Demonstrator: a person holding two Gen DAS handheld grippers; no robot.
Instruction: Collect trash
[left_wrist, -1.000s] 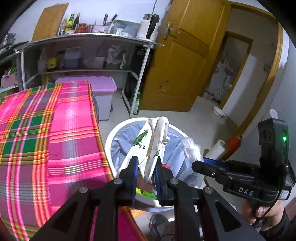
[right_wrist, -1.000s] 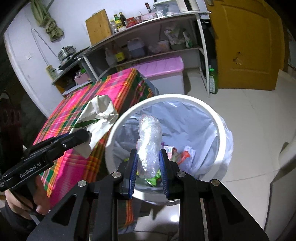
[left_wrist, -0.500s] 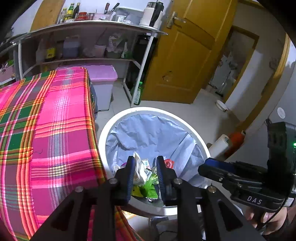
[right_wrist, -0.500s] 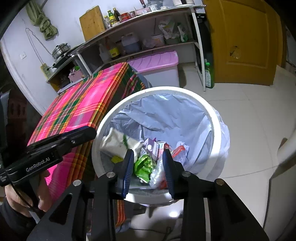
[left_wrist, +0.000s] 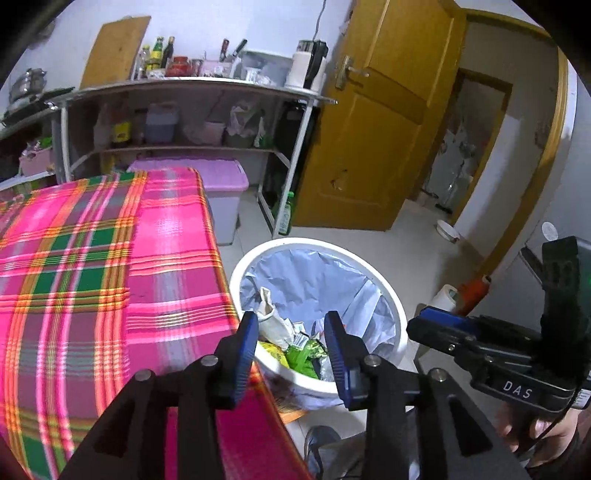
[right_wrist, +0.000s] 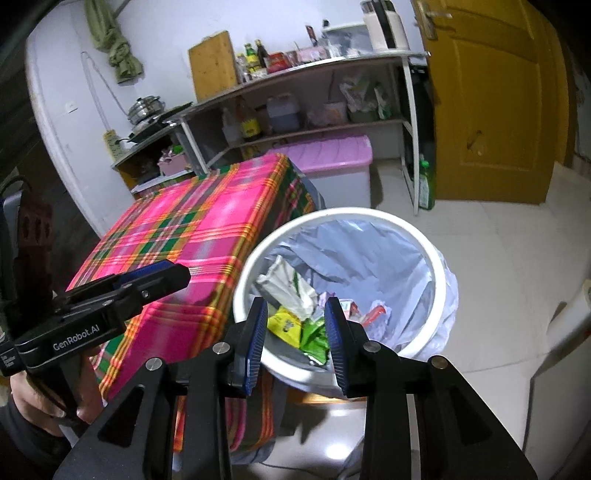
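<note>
A white round trash bin (left_wrist: 306, 242) (right_wrist: 351, 214) with a pale blue liner stands on the floor beside the plaid-covered table (left_wrist: 92, 277) (right_wrist: 192, 229). Inside lie a white paper bag with green print (left_wrist: 271, 317) (right_wrist: 288, 280) and green and yellow wrappers (left_wrist: 303, 354) (right_wrist: 314, 332). My left gripper (left_wrist: 290, 325) (right_wrist: 177, 273) hovers over the bin's near rim, its jaws opening with nothing between them. My right gripper (right_wrist: 295, 310) (left_wrist: 424, 325) hangs over the bin from the other side, open and holding nothing.
A purple-lidded storage box (left_wrist: 207, 177) sits behind the table under a cluttered shelf (left_wrist: 192, 88). A yellow door (left_wrist: 369, 147) stands open at the right. A green bottle (left_wrist: 286, 214) and a paper roll (left_wrist: 443, 299) are on the floor near the bin.
The left gripper let go of the white paper bag and the right one its crumpled clear plastic; both pieces fell into the bin. Both jaws spread and both grippers lifted back.
</note>
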